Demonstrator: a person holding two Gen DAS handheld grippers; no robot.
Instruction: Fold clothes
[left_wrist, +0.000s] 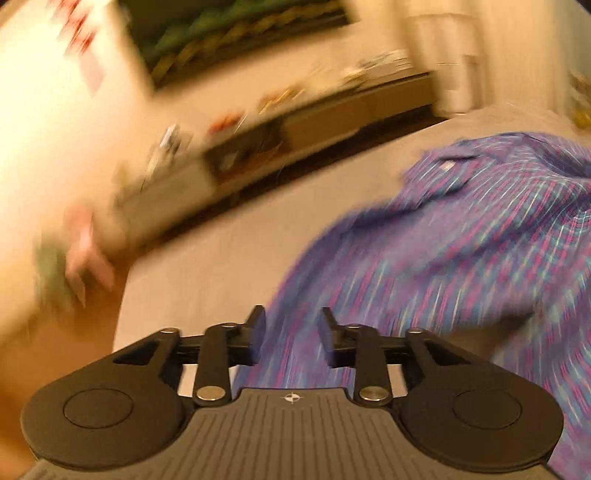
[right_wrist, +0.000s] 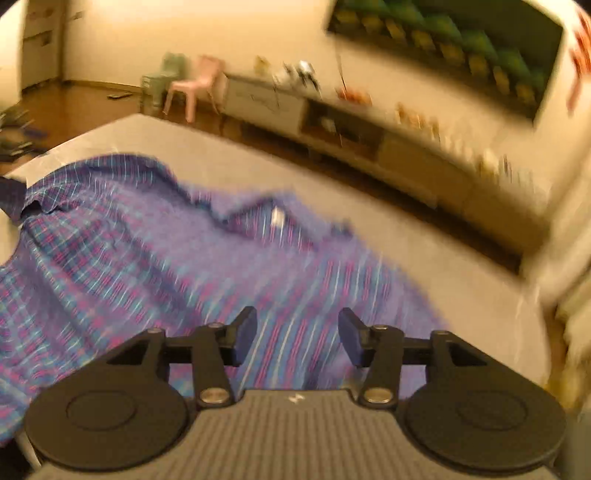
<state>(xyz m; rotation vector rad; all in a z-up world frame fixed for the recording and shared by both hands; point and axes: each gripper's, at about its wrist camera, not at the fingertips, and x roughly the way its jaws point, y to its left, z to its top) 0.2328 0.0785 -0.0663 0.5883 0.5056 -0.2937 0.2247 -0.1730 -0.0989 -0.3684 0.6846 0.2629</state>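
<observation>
Left wrist view: your left gripper (left_wrist: 293, 334) is released, fingers parted with nothing between them. It hangs over the near left edge of the shirt (left_wrist: 461, 251), which lies spread on the bed (left_wrist: 229, 236). Most of the cloth runs ahead and to the right of your fingers; the collar (left_wrist: 454, 162) sits at the far end, up and right. So from this gripper the shirt's long axis leads away toward the upper right, and only bare bed lies to the left. The picture is blurred, so fine folds along the edge are hard to read.

Right wrist view: your right gripper (right_wrist: 297, 341) is also released and empty. It sits above the shirt (right_wrist: 147, 258) itself, with cloth straight ahead and far out to the left; the collar (right_wrist: 275, 216) is ahead, slightly left of centre. The shirt's right edge falls just right of your fingers, then bare bed (right_wrist: 424, 258).

My judgement: each gripper is close over its own side of the hem end, and the right one sits more squarely over cloth. Take both near corners and fold along the axis toward the collar.
</observation>
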